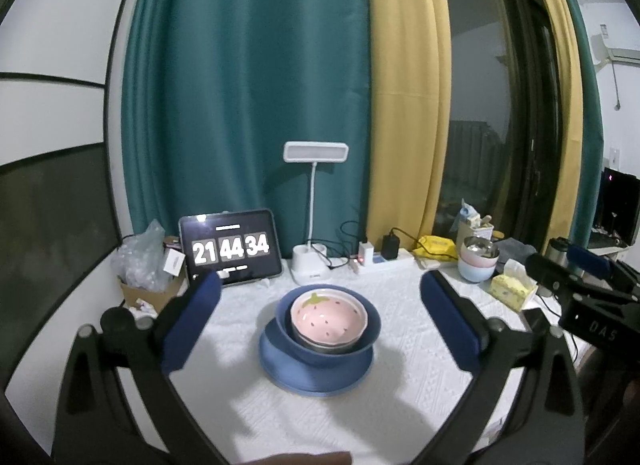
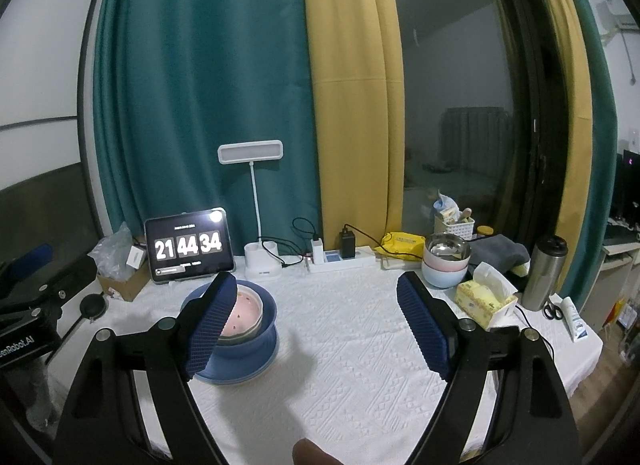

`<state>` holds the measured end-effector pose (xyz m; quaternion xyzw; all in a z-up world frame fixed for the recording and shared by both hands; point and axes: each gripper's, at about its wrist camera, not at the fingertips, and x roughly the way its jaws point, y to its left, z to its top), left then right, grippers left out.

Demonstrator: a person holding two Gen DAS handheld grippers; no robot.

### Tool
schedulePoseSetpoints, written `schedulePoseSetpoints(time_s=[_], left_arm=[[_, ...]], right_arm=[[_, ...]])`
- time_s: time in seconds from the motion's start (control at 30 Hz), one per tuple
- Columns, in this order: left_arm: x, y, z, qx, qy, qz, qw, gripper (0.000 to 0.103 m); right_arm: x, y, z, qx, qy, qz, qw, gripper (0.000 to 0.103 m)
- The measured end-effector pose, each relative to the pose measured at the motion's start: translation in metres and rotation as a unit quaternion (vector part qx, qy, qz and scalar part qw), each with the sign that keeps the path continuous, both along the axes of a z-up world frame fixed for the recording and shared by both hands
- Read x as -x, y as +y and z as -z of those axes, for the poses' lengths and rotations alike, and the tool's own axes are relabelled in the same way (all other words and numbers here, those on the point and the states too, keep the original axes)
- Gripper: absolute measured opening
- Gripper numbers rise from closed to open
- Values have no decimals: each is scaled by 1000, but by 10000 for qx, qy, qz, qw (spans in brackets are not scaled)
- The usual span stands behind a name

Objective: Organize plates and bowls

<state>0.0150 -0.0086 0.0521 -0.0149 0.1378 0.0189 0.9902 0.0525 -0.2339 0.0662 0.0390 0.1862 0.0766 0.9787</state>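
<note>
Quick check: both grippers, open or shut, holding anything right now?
Left gripper: open, fingers wide apart, holding nothing; the stacked dishes sit on the table between and beyond them.
Right gripper: open, holding nothing.

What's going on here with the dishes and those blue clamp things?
A person is tidying dishes with a handheld two-finger gripper in each hand. In the middle of the white tablecloth a pink strawberry bowl sits nested in a blue bowl, which rests on a blue plate. Both the left gripper and the right gripper are open and hold nothing. A second stack of bowls, with a metal one on top, stands apart at the back right.
</note>
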Motion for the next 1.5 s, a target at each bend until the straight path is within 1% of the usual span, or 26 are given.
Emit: schedulePoseSetpoints(time_s=[0.63, 1.5], left_arm=[[1, -7, 2, -3, 55, 19, 10000, 101], [1, -6, 2, 30, 63, 16, 10000, 101]], right_arm=[[0, -1, -1, 10, 4, 1, 10000, 85], [0, -6, -1, 18, 3, -7, 10000, 85]])
